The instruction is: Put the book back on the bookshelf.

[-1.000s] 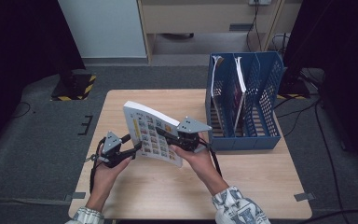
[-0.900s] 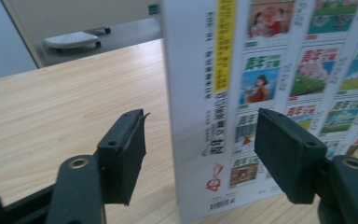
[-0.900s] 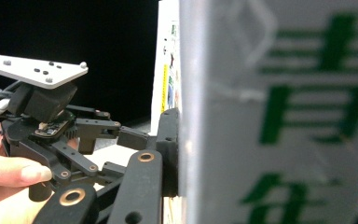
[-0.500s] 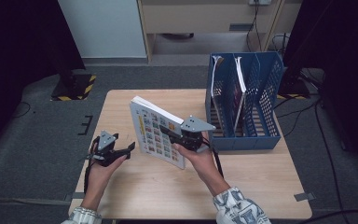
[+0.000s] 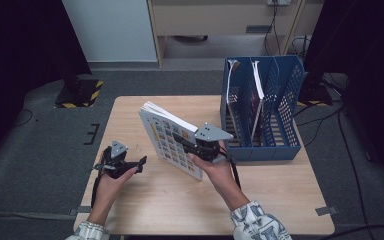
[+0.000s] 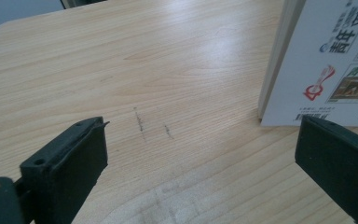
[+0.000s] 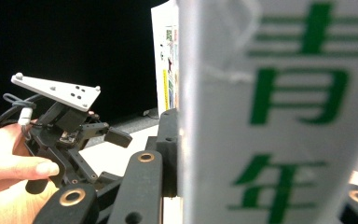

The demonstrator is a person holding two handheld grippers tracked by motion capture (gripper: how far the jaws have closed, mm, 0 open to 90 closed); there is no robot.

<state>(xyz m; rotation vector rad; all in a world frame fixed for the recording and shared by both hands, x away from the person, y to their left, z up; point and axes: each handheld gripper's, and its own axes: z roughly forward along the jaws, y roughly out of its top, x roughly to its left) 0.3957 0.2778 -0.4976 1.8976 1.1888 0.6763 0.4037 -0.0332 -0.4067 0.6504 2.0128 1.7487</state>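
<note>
Left tool [image 5: 139,163] has just been opening — jaws now stand wide with nothing between them, only bare light-wood desk [image 5: 130,115] in the gap. A second ago it was up against the thick white magazine with the grid of small colour pictures on its cover [image 5: 167,140]; now it sits clear of it, low over the desk at the person's left. In the left gripper view the magazine's lower corner [image 6: 326,70] stands just past the far jaw, apart from it.

Right tool [image 5: 185,145] is clamped on the magazine near its spine edge (the right gripper view has the spine [image 7: 265,116] pressed against the black jaw) — so the load is on one tool alone now. Handover done, I'd say; the right hand is free to carry it.

Magazine is up on edge, roughly mid-desk, lower corner at or just above the surface — can't tell which. Long axis runs from the upper far-left down toward the person; cover faces the left tool, page edges fan out at the top.

Likely destination is the blue perforated plastic file rack [image 5: 285,145] just to the right — already holding upright books.
</note>
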